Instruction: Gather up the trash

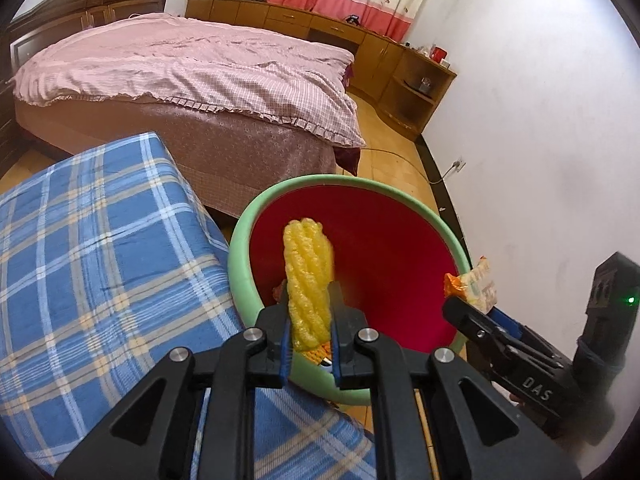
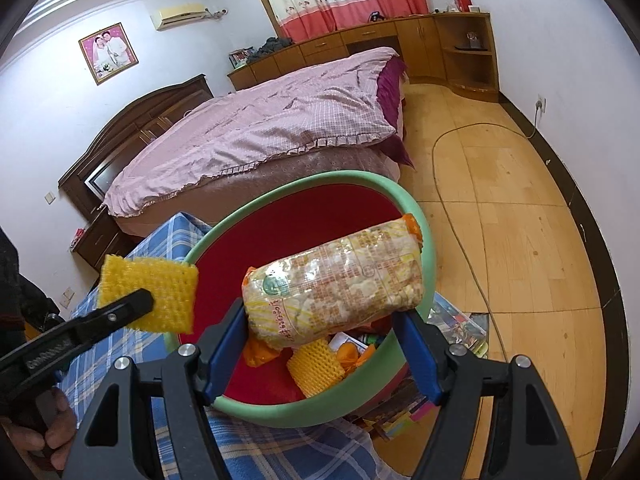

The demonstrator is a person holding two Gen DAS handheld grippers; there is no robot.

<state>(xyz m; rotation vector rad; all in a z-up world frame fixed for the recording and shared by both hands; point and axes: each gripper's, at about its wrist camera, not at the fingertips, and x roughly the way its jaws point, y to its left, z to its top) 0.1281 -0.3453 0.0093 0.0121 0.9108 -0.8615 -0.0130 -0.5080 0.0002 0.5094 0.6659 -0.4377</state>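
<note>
In the left wrist view the lower end of the yellow foam net disappears between the left tongs, and the basin floor below it is mostly covered. Only a corner of the snack packet shows past the right tongs; its print is too blurred to read.

In the right wrist view the packet hides much of the basin's contents; the small bits beneath it cannot be told apart. The lettering on the packet is too small to read. The colourful items on the floor beyond the basin are partly hidden by its rim and the right tongs.
</note>
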